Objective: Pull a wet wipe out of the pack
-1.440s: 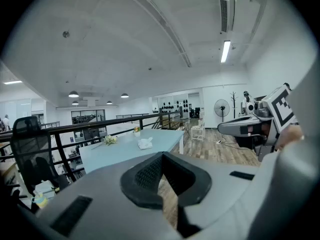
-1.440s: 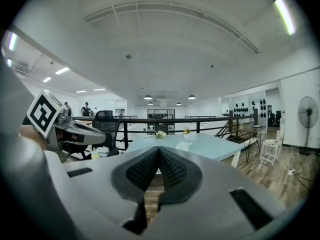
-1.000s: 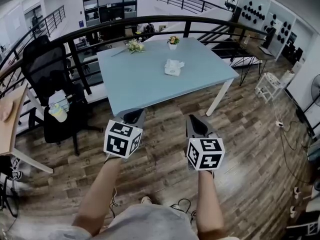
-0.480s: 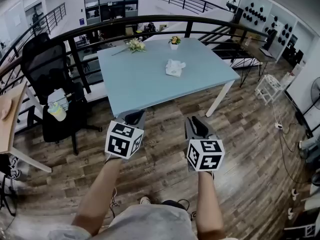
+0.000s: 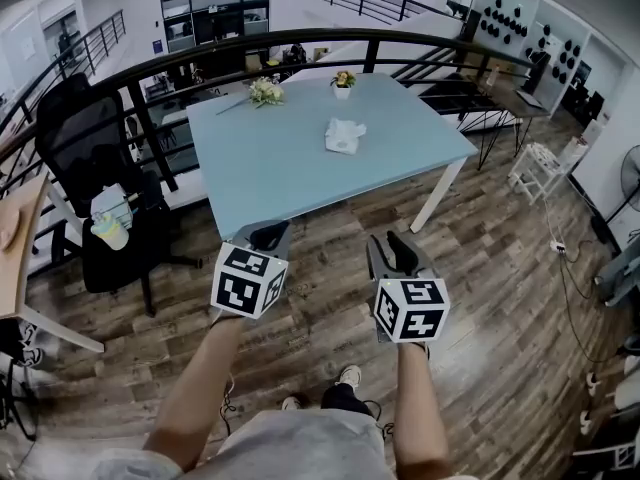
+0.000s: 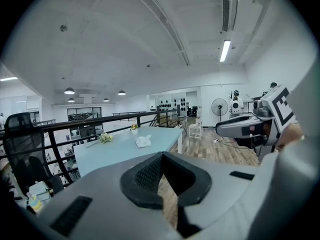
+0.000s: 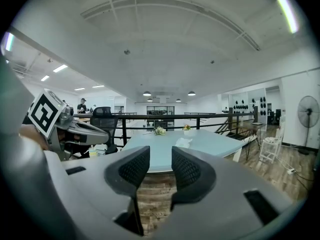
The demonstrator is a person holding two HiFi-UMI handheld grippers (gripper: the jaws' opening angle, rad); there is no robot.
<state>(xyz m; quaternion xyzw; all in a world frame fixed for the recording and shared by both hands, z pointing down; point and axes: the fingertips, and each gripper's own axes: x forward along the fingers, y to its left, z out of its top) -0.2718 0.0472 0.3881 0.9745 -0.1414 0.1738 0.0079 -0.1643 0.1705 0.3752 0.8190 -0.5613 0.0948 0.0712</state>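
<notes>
The white wet wipe pack lies on the pale blue surface, toward its far edge. Short of the surface's near edge, over the wood floor, the left tongs are pressed together. The right tongs have just been spreading, with nothing between them.

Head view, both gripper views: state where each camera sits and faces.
Head view: on the person's head, steeply down at table; both forearms, left gripper, right gripper show.
Left gripper view: on that gripper, along shut jaws toward table; right gripper at right.
Right gripper view: along its empty jaws, just opening; left gripper at left.
All share table.
</notes>
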